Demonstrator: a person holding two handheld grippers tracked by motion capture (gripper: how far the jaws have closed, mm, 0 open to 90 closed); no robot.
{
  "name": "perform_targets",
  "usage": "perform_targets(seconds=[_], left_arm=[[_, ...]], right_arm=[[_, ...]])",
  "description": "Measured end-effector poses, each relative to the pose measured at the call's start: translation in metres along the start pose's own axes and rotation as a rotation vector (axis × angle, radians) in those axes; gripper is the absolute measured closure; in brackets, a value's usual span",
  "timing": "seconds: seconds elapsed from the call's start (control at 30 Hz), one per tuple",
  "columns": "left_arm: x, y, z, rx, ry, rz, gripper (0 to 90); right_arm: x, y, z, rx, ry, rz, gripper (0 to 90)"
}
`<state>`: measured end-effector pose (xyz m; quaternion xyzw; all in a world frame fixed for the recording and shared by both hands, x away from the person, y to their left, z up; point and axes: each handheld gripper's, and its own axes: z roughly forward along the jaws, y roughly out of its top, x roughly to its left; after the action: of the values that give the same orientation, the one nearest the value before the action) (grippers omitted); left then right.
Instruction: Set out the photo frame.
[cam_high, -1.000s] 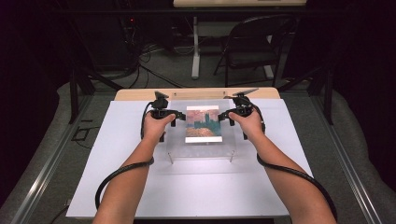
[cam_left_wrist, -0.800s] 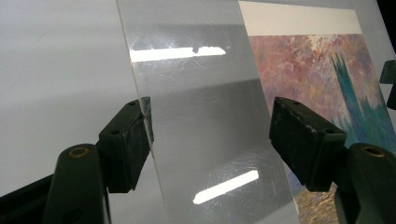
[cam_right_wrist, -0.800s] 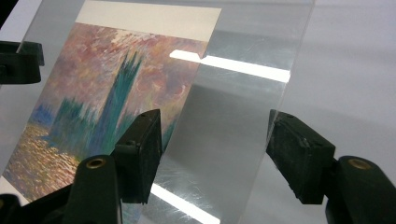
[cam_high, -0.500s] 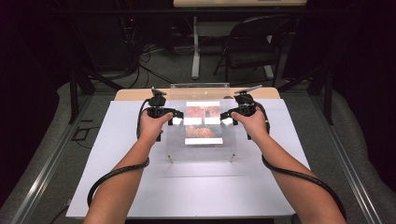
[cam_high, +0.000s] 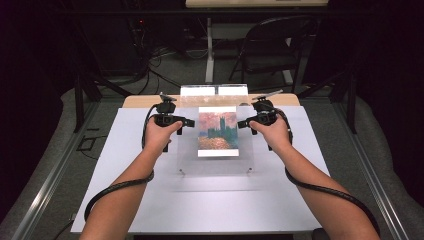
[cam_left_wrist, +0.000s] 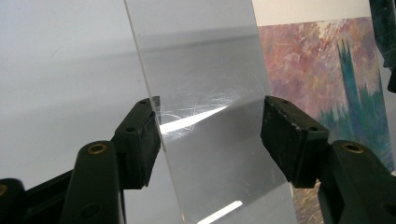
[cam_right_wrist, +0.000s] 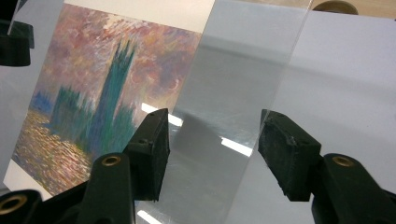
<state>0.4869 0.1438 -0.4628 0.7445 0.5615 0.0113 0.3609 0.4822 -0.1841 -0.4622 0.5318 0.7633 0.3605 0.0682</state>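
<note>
Clear plastic sheet (cam_high: 215, 150), flat and see-through, is sitting tilted over the white surface (cam_high: 125, 200), with its far edge lifted up and its near edge low by two small pegs. A colourful painting print (cam_high: 218, 131) (pink sky, blue-green towers, golden water) is showing through the sheet, and I cannot tell whether the print is stuck to the sheet or lying under it.

The person's left gripper (cam_high: 186, 122) is reaching in at the sheet's left side, and the right gripper (cam_high: 244, 123) is reaching in at its right side. Both hands are staying level with each other near the far half of the sheet.

In the left gripper view, the sheet's side strip (cam_left_wrist: 210, 116) is standing between the black fingers (cam_left_wrist: 140, 140). One finger is touching the sheet's edge, while the other finger is apart from it. The fingers have just been closing, yet they are not squeezing the sheet.

In the right gripper view, the sheet's other edge (cam_right_wrist: 233, 116) is sitting between that gripper's fingers (cam_right_wrist: 287, 149) too. These fingers have also just been closing, with gaps on both sides, so they are not clamping anything.
</note>
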Motion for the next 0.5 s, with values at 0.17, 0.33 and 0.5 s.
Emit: perform_targets(seconds=[0.17,0.33,0.5], left_arm=[[-0.003,-0.002,-0.007,-0.003,0.001,0.021,40.4],[-0.005,-0.006,-0.014,-0.026,-0.004,0.033,42.7],[-0.007,-0.009,-0.023,-0.034,-0.009,0.052,45.8]], right_arm=[[0.004,-0.001,-0.007,-0.004,-0.009,-0.02,44.8],[0.007,-0.003,-0.014,-0.013,-0.01,-0.04,46.5],[0.01,-0.005,-0.021,-0.026,-0.009,-0.06,48.8]])
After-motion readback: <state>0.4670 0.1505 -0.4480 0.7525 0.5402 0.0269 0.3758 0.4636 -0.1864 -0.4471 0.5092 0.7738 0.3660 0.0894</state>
